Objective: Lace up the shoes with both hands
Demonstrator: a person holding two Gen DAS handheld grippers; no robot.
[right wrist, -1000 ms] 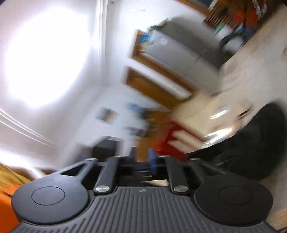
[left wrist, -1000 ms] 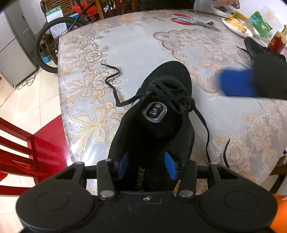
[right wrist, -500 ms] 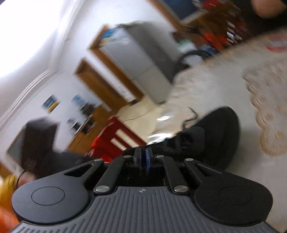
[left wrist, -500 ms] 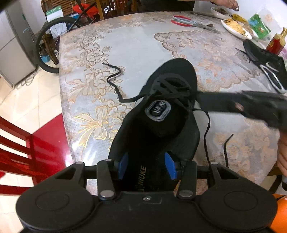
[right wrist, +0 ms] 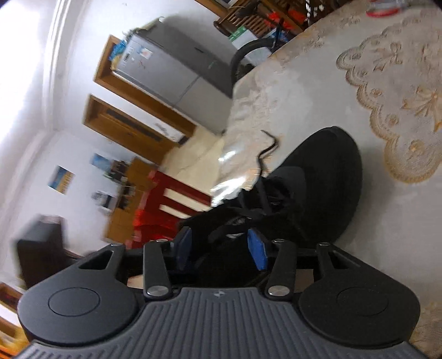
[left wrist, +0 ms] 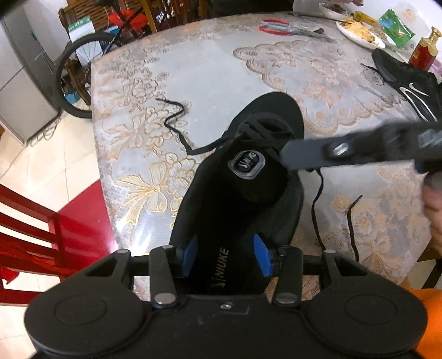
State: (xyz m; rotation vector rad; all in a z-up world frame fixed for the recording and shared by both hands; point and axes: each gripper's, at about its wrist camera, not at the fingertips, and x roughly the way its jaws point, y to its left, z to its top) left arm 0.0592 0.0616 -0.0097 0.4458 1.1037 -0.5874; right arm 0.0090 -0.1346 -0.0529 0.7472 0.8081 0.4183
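Shoe (left wrist: pixel 243 176) lies on the table (left wrist: pixel 210 71), heel clamped by the left gripper (left wrist: pixel 225 256); the right gripper (right wrist: pixel 219 248) is opening over the laces (left wrist: pixel 265 132), pinching nothing. Closing blind could snag crossed strands instead of a loose end

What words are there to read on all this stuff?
"NIUKE": gold letters on the insole of the black shoe.
Tongue badge: letters too blurred to read surely.
Green-and-white box by the bicycle: too small.
Green packet: unreadable.
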